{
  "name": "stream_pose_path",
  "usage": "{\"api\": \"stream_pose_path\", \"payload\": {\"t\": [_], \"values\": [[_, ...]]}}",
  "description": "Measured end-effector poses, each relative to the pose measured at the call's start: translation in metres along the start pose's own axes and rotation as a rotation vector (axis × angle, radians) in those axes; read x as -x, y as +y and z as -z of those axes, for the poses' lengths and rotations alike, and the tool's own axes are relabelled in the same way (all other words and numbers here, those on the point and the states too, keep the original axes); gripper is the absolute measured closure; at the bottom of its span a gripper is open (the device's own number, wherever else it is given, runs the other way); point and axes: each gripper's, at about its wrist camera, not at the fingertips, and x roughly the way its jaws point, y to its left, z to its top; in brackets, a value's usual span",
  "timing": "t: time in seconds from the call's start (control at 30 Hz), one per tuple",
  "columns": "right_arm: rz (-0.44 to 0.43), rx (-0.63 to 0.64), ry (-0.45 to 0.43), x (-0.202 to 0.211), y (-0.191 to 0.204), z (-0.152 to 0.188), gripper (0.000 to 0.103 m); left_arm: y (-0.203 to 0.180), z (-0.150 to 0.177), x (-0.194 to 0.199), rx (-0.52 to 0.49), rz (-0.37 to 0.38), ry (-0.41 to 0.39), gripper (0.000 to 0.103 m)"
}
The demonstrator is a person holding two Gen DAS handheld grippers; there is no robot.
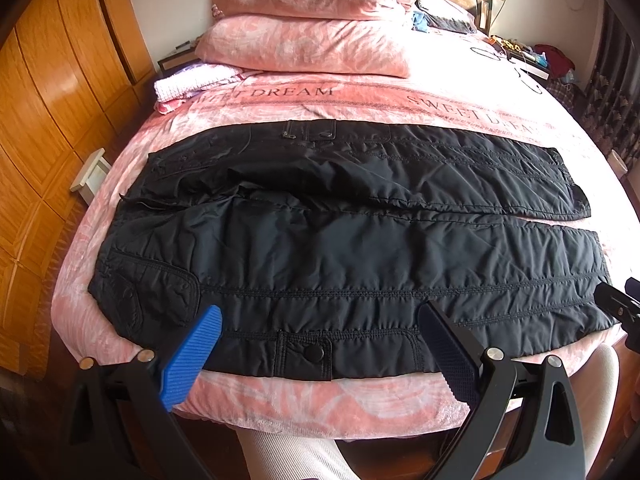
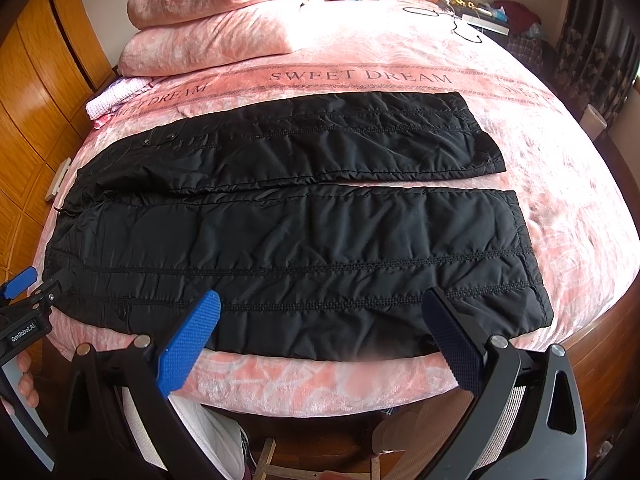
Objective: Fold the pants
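Black padded pants (image 1: 340,240) lie flat across the pink bed, waist at the left, both legs running side by side to the right; they also show in the right wrist view (image 2: 304,224). My left gripper (image 1: 320,316) is open and empty, hovering over the near leg's front edge by a snap pocket (image 1: 306,354). My right gripper (image 2: 320,306) is open and empty, over the near leg towards its cuff (image 2: 528,264). The right gripper's tip shows at the edge of the left wrist view (image 1: 618,304), and the left gripper at the left edge of the right wrist view (image 2: 28,304).
The pink bedspread (image 1: 320,404) covers the bed. Two pink pillows (image 1: 304,20) are stacked at the head, with a folded pale cloth (image 1: 188,84) beside them. A wooden wardrobe (image 1: 52,100) stands at the left. Cables and clutter (image 2: 472,12) lie at the far right.
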Motion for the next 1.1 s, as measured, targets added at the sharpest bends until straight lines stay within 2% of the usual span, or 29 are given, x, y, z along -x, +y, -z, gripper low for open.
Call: {"api": "stream_pose_path", "payload": {"t": [1.1], "values": [[0.002,0.001,0.009,-0.0063,0.0012,0.0038,0.002,-0.0012,0.0006,-0.0032,-0.004,0.0,0.004,0.004]]}}
